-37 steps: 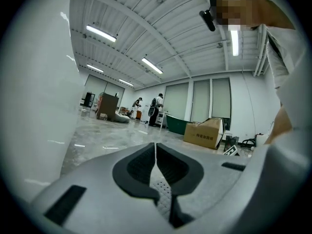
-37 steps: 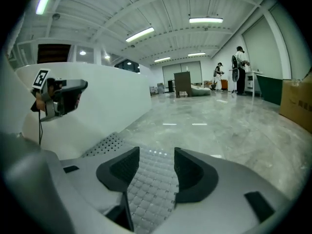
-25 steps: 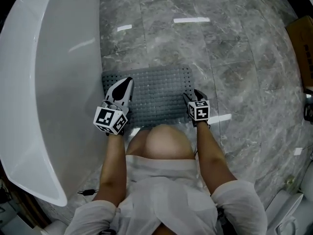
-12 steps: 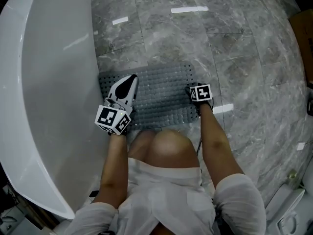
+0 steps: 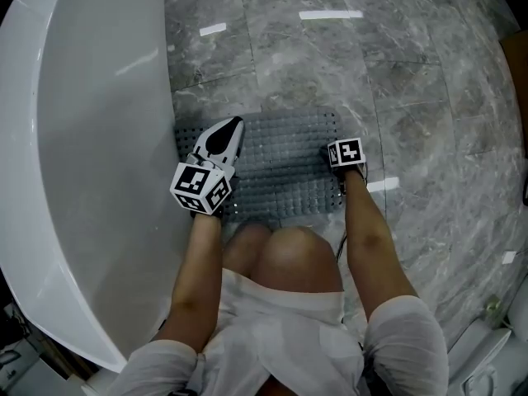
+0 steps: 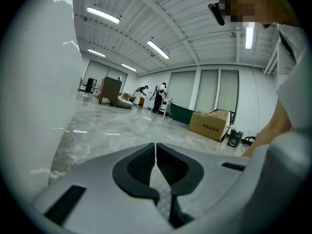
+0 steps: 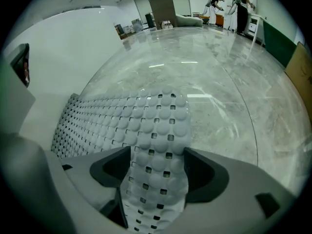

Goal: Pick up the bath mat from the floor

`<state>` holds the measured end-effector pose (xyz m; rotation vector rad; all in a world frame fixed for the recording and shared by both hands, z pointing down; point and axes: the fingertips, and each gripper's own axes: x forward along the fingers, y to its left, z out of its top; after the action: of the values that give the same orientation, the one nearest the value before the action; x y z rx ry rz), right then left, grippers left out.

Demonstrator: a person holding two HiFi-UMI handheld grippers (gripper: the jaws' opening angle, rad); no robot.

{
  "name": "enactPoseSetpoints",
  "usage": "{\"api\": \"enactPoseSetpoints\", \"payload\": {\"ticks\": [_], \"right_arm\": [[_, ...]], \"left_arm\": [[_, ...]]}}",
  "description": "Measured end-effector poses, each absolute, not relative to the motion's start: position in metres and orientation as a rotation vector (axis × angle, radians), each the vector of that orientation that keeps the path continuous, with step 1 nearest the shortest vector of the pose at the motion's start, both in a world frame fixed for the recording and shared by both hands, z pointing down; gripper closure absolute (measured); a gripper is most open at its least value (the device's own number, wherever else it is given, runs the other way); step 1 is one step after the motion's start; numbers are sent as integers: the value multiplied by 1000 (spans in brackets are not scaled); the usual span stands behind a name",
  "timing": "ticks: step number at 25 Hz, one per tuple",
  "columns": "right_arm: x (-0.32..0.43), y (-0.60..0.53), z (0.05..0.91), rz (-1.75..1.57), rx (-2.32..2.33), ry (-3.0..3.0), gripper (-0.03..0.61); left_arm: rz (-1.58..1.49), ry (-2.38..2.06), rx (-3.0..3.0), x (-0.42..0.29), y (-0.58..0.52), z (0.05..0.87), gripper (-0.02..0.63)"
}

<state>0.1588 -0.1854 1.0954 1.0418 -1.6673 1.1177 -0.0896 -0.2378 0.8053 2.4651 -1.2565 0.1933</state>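
Note:
A grey studded bath mat [image 5: 280,163] lies flat on the marble floor beside the white bathtub [image 5: 91,139]. My right gripper [image 5: 337,162] is low at the mat's right edge. Its jaws are opening, and in the right gripper view [image 7: 158,162] a strip of the mat [image 7: 151,126] stands between them; I see no pinch on it. My left gripper [image 5: 233,127] hovers over the mat's left part, pointing forward, apart from the mat. In the left gripper view [image 6: 155,152] its jaws meet with nothing between them.
The tub wall [image 6: 34,82] curves close along my left side. The person's knee [image 5: 285,254] is just behind the mat's near edge. A cardboard box [image 6: 209,123] and a green bin [image 6: 178,113] stand further off on the floor.
My right gripper has moved forward along the mat's right edge and sits lower at it. The left gripper has shifted slightly forward over the mat.

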Motion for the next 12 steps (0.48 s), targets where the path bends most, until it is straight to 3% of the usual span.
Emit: {"api": "enactPoseSetpoints", "payload": {"ticks": [12], "right_arm": [[158, -189, 1100, 956, 1090, -1615, 250]], "left_arm": [[422, -1182, 2143, -99, -245, 889, 597]]}}
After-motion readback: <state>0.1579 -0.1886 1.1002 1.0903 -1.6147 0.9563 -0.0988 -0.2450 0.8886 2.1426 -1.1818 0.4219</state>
